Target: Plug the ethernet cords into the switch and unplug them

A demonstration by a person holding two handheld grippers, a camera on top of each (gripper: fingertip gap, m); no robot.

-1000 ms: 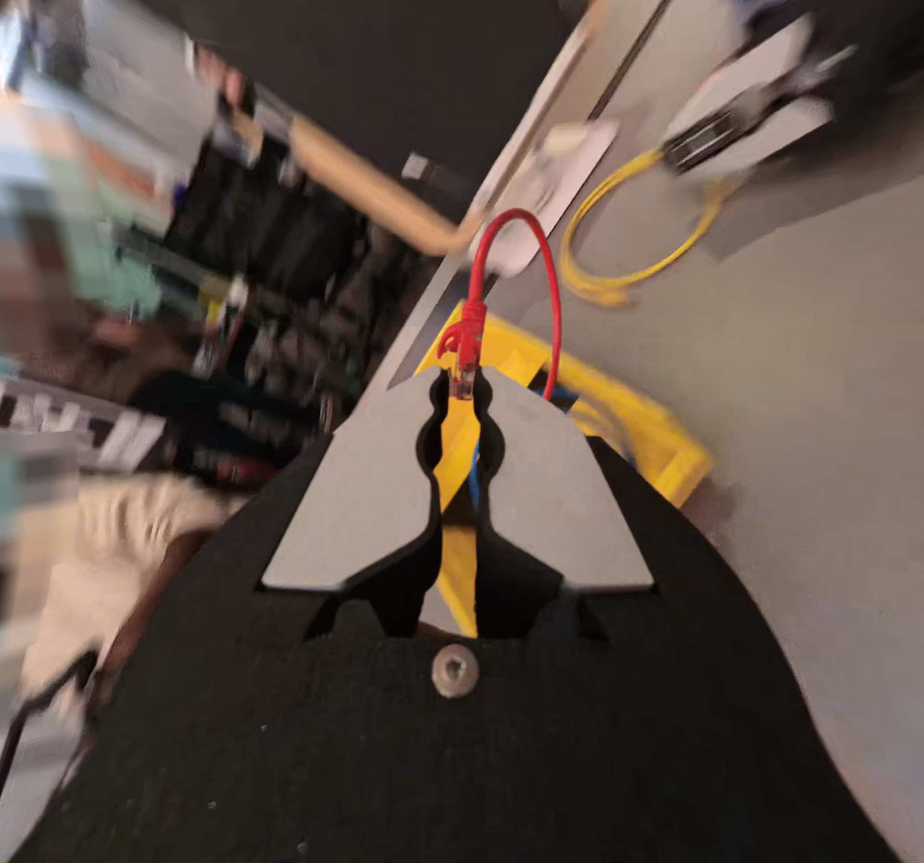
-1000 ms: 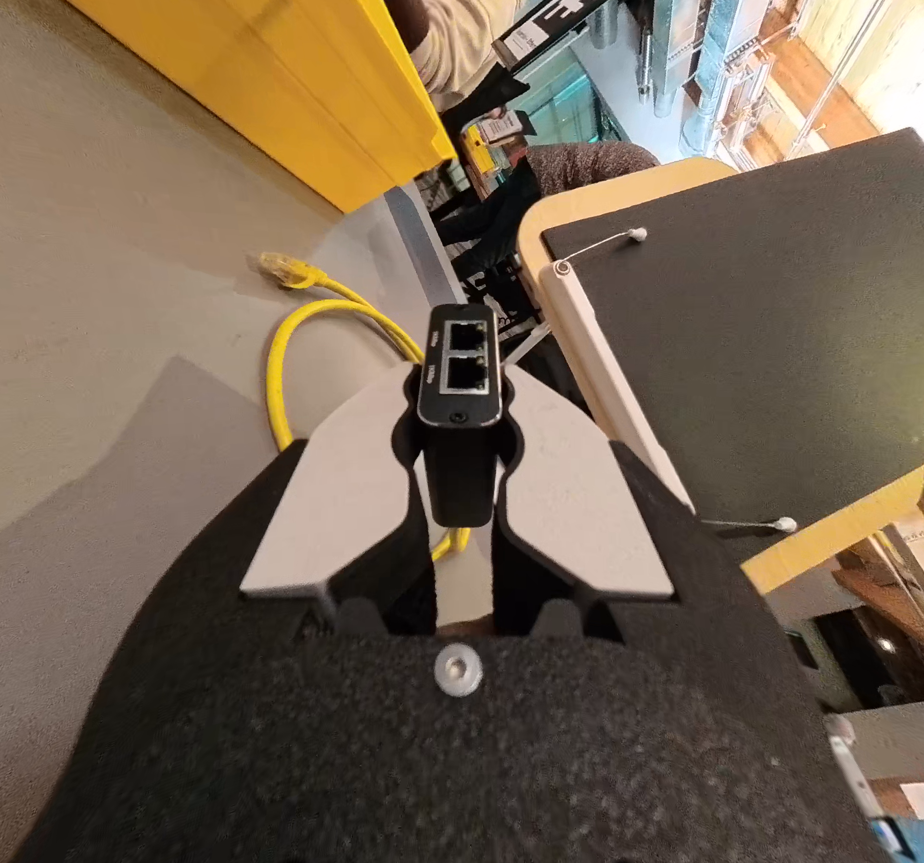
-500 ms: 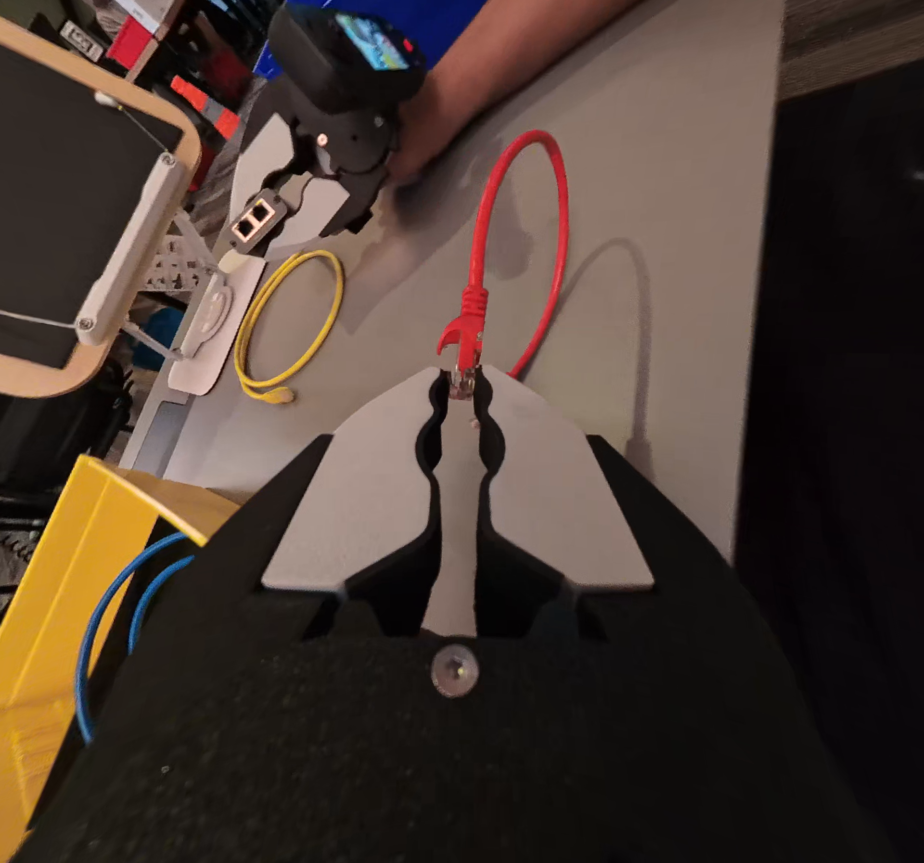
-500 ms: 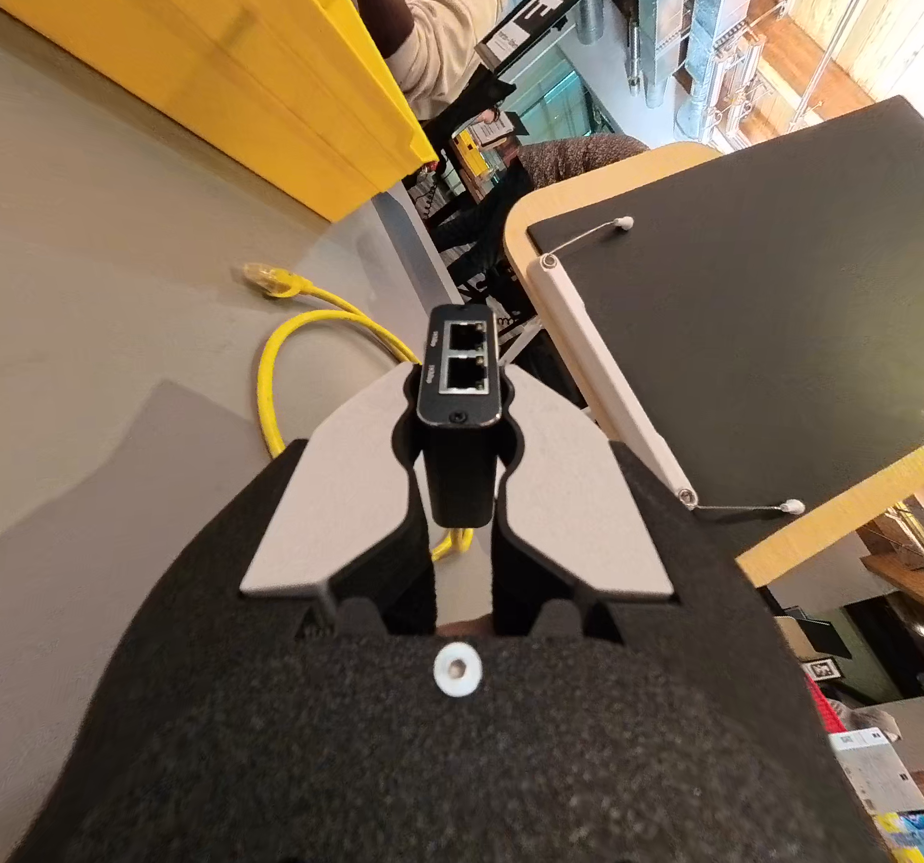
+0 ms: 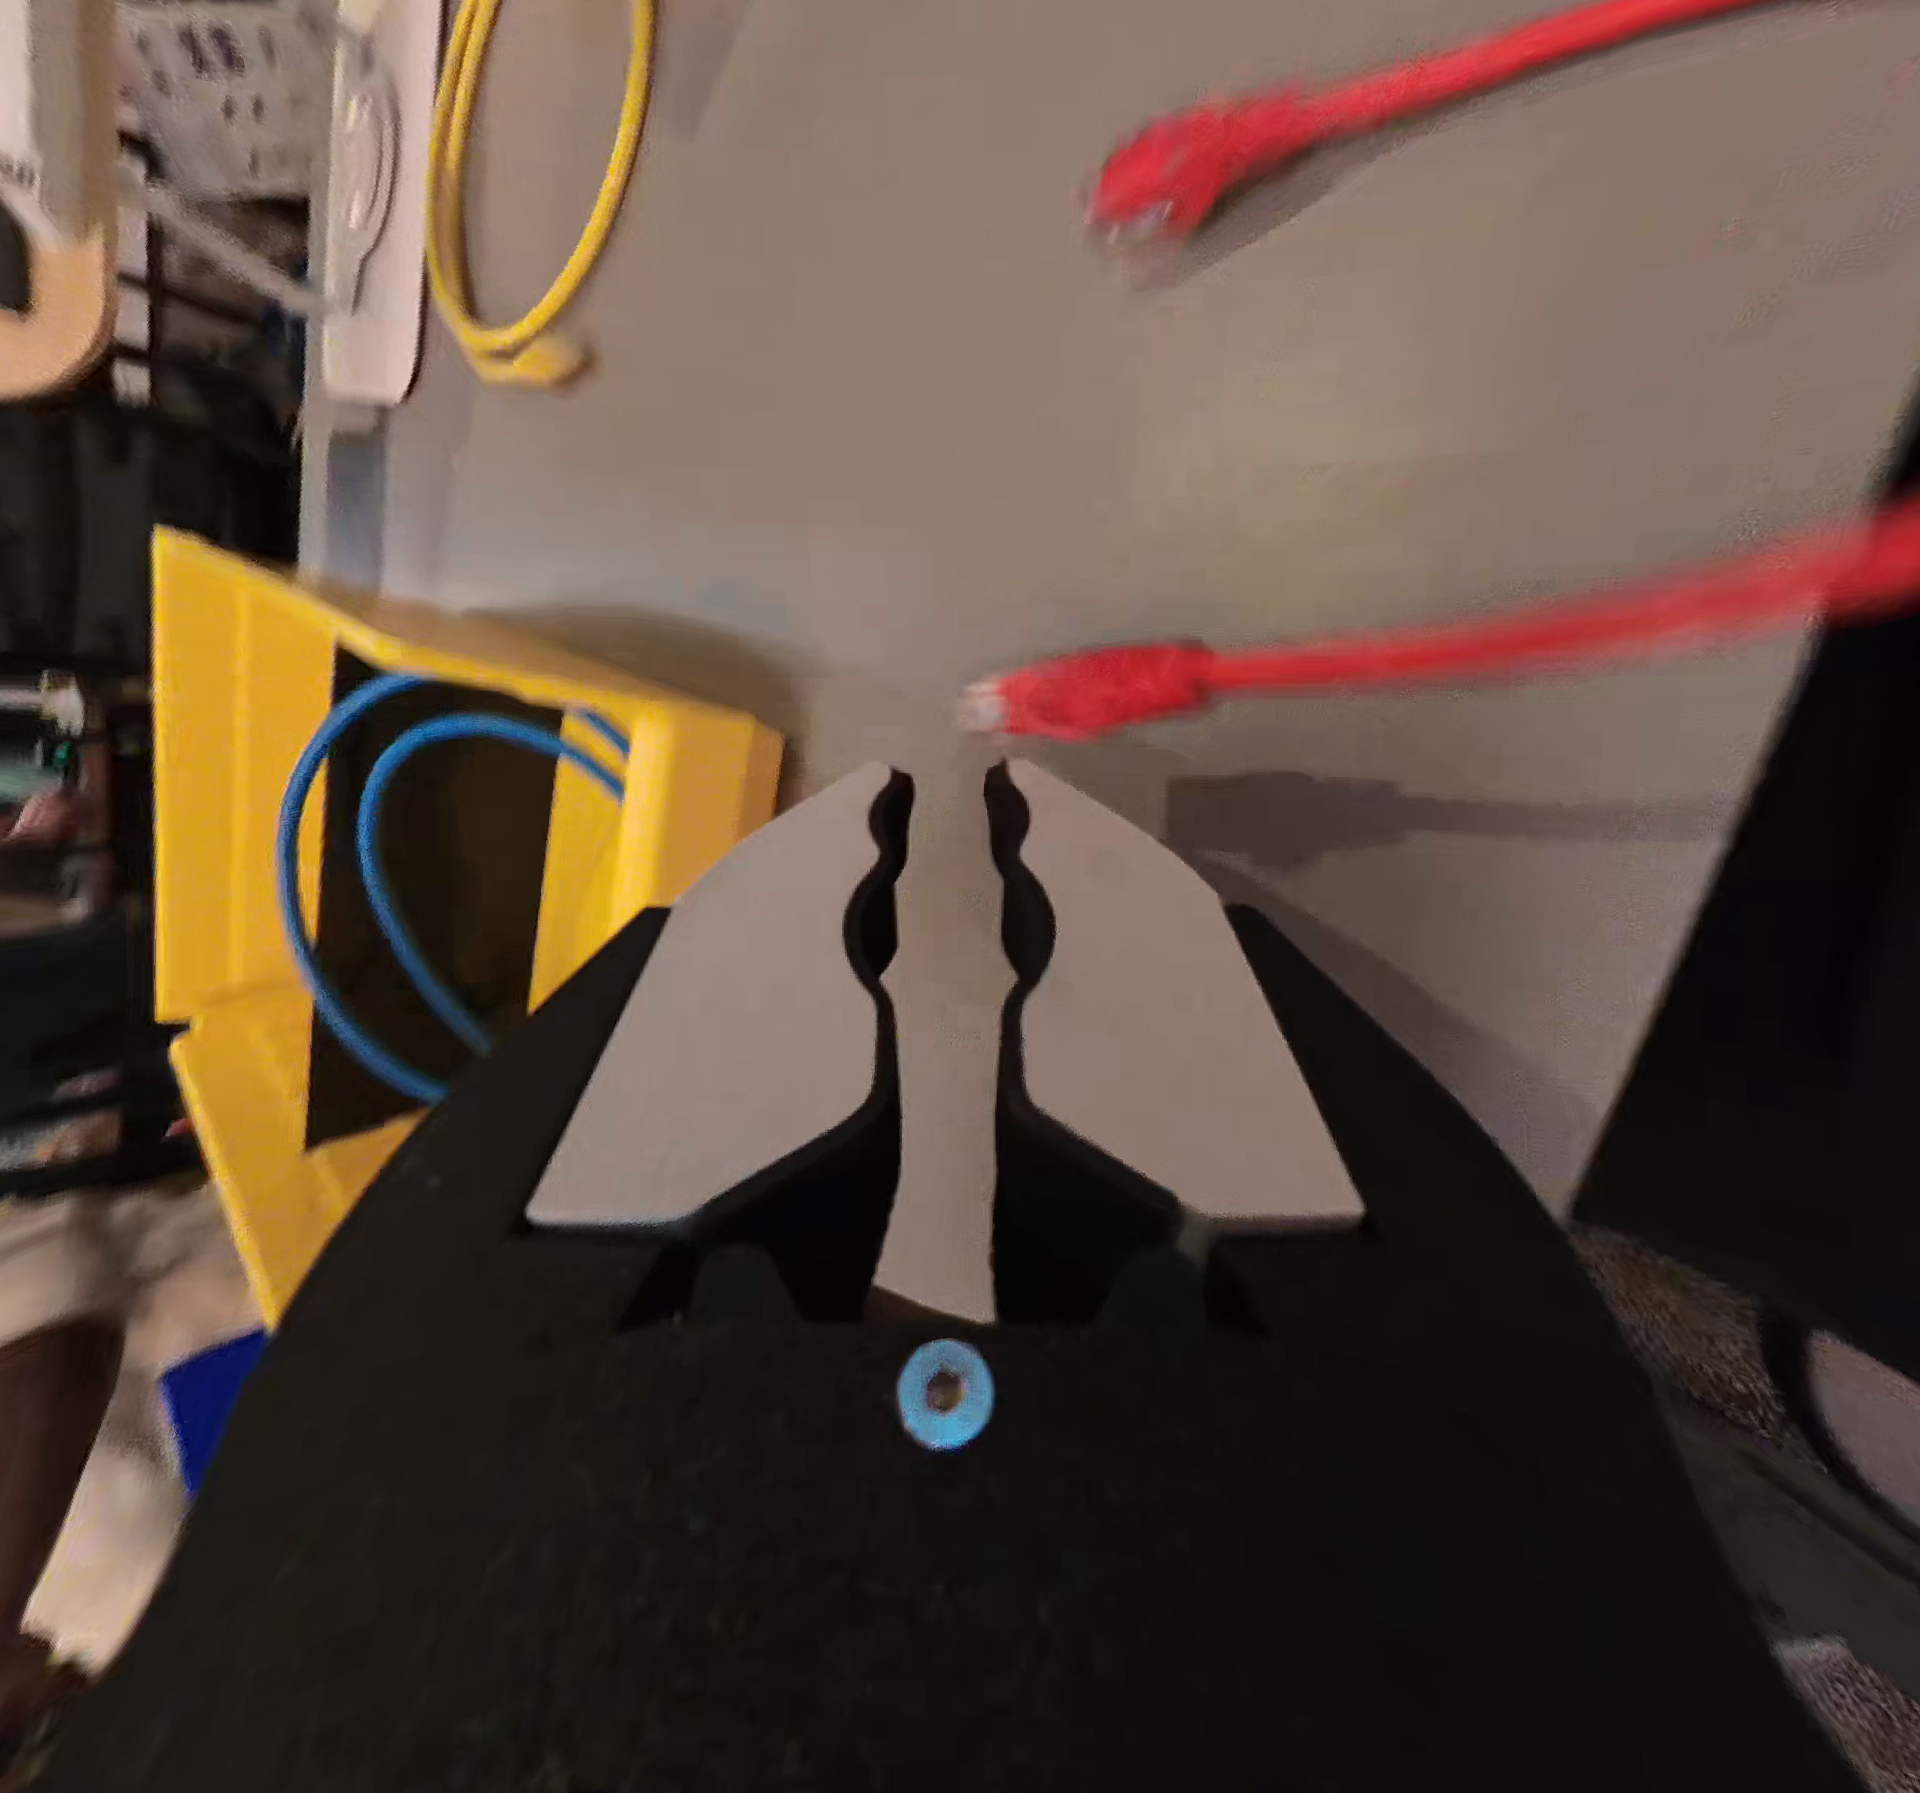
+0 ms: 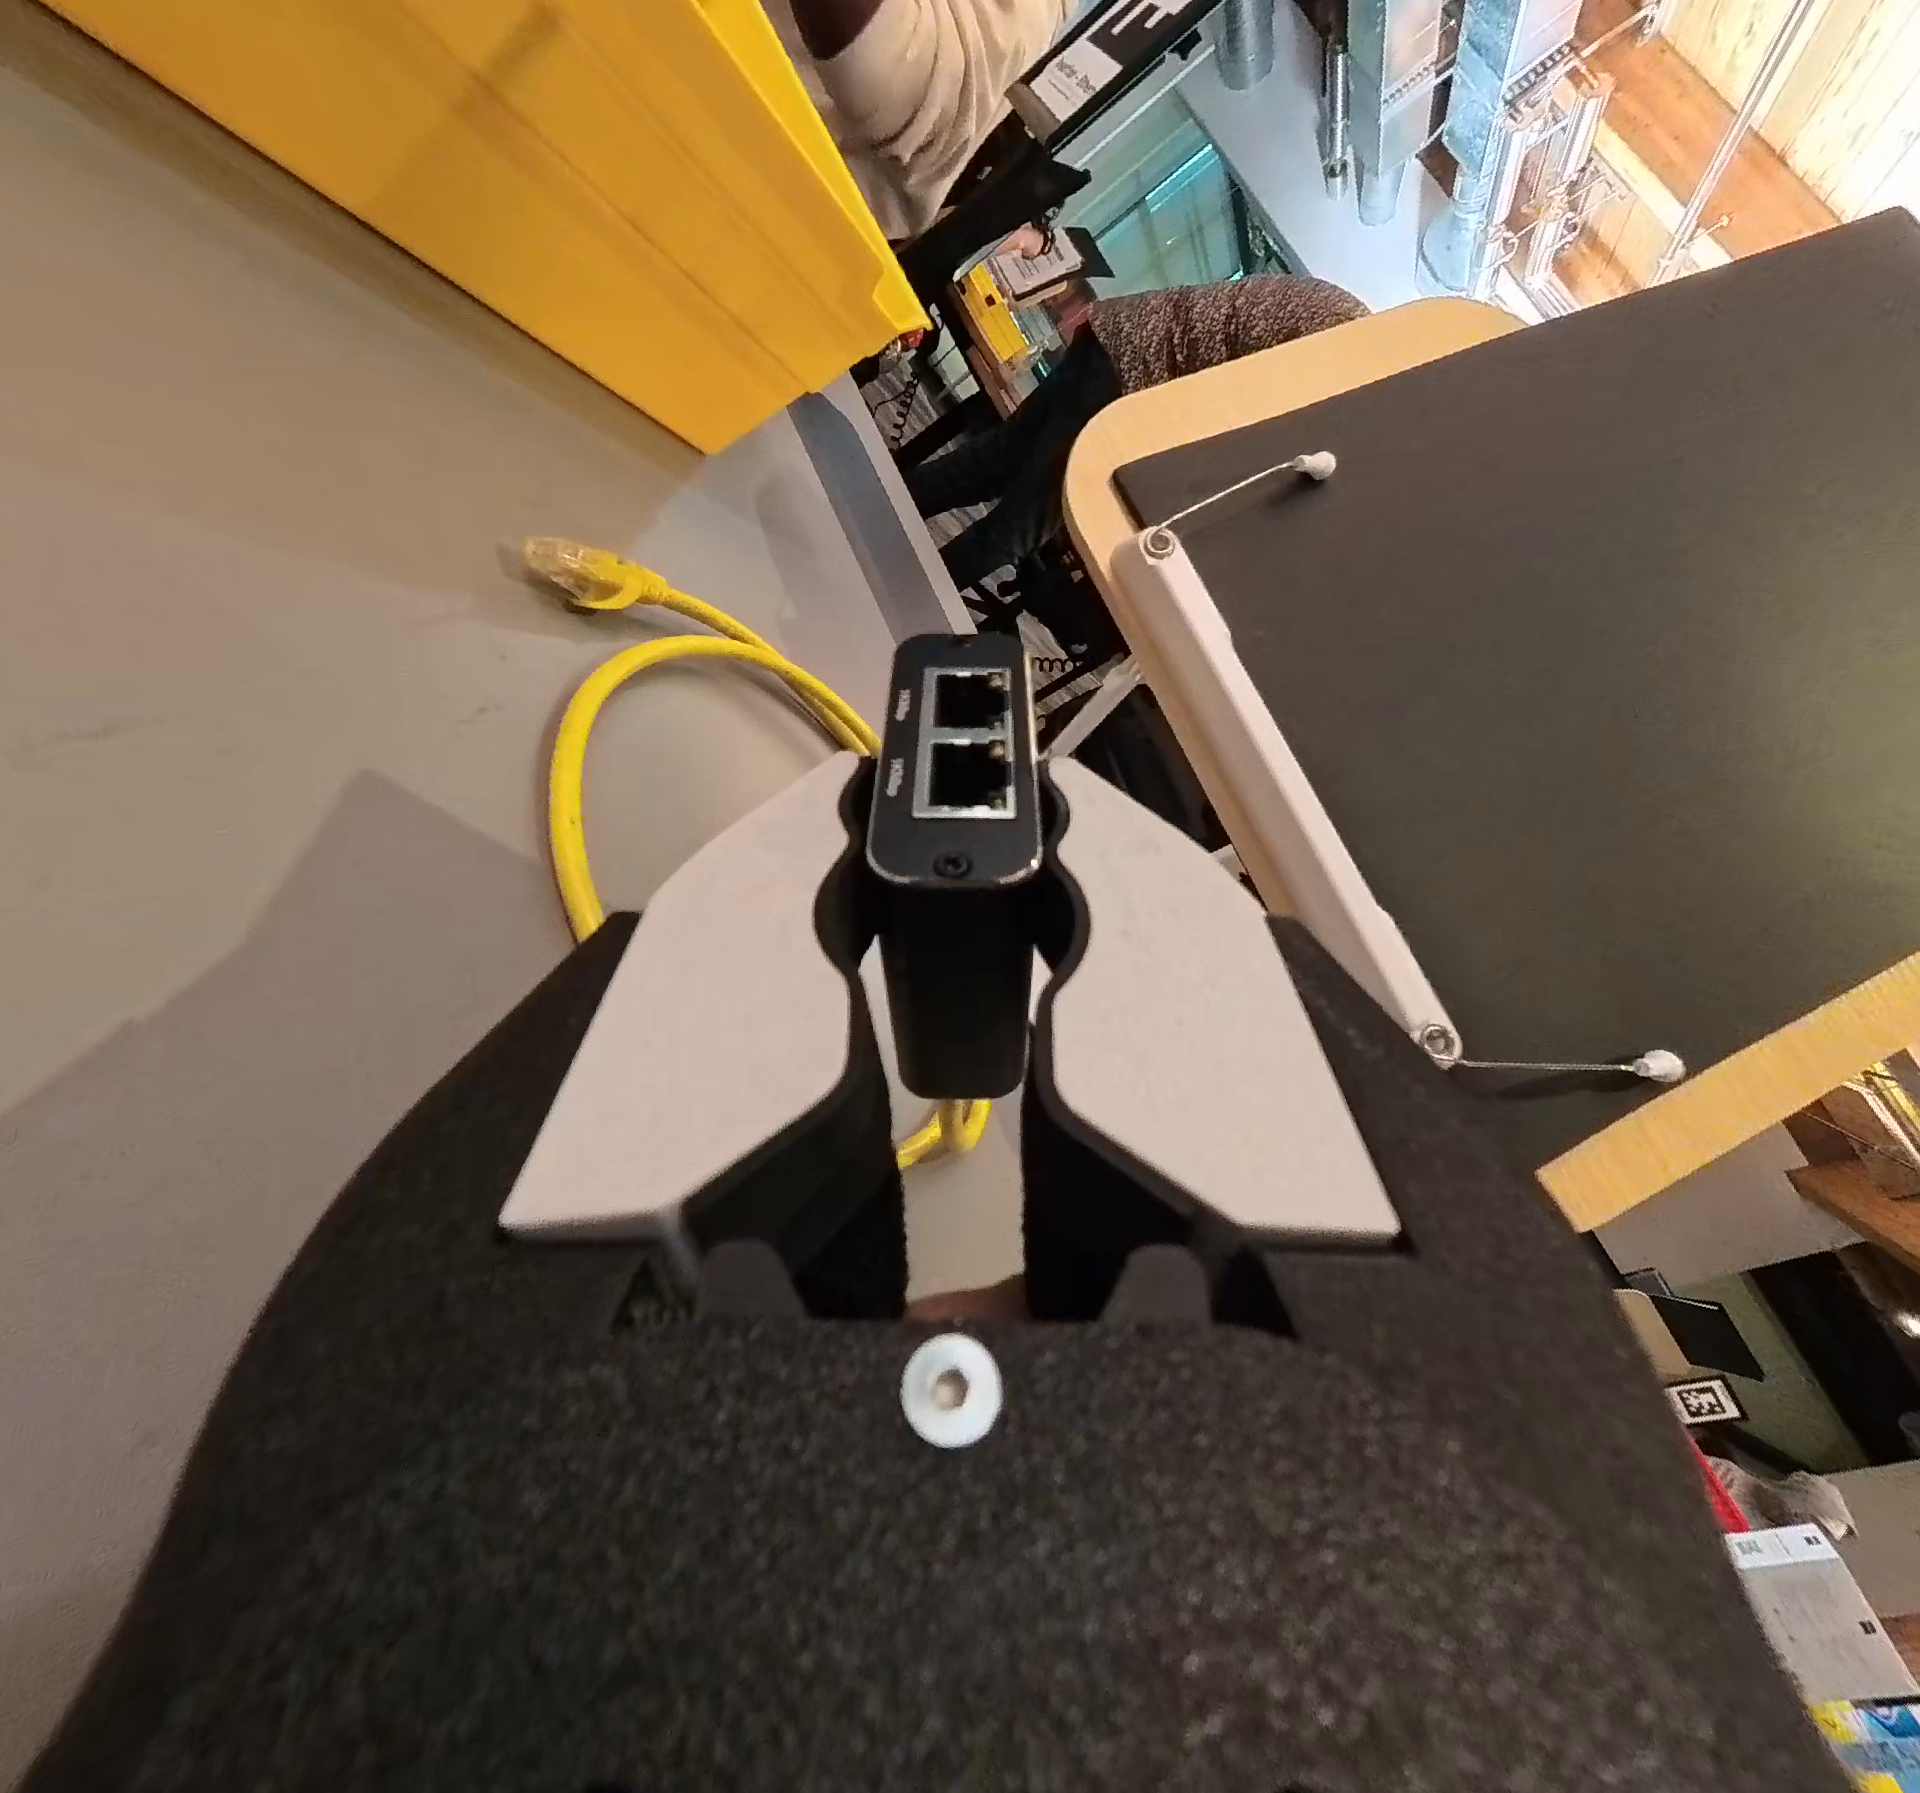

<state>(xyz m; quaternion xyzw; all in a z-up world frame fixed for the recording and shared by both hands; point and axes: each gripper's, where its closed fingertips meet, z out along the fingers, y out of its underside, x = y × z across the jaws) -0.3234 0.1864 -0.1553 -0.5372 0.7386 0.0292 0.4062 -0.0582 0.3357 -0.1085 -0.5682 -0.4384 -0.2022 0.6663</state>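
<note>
My left gripper (image 5: 948, 779) hangs over the grey table (image 5: 883, 413) with its jaws a little apart and nothing between them. A red ethernet cord lies just beyond its tips: one plug (image 5: 1091, 704) close to the fingertips, the other plug (image 5: 1164, 180) farther off, both blurred. My right gripper (image 6: 951, 787) is shut on a small black switch (image 6: 956, 808) with two ports facing forward, both empty. A yellow ethernet cord (image 6: 582, 777) lies coiled on the table under the switch; it also shows in the left wrist view (image 5: 540, 133).
A yellow bin (image 5: 239, 756) holding a blue cord (image 5: 343, 870) stands left of my left gripper, and also shows in the right wrist view (image 6: 520, 133). A white flat piece (image 5: 374, 164) lies at the table edge. A black board with a wooden rim (image 6: 1558, 652) is to the right. A person stands behind the bin. The left gripper's tips are roughly 30 cm from the right gripper's.
My left gripper let go of the red plug, which now lies on the table, and the view swung toward the yellow bin. The right gripper still holds the switch, barely moved.
</note>
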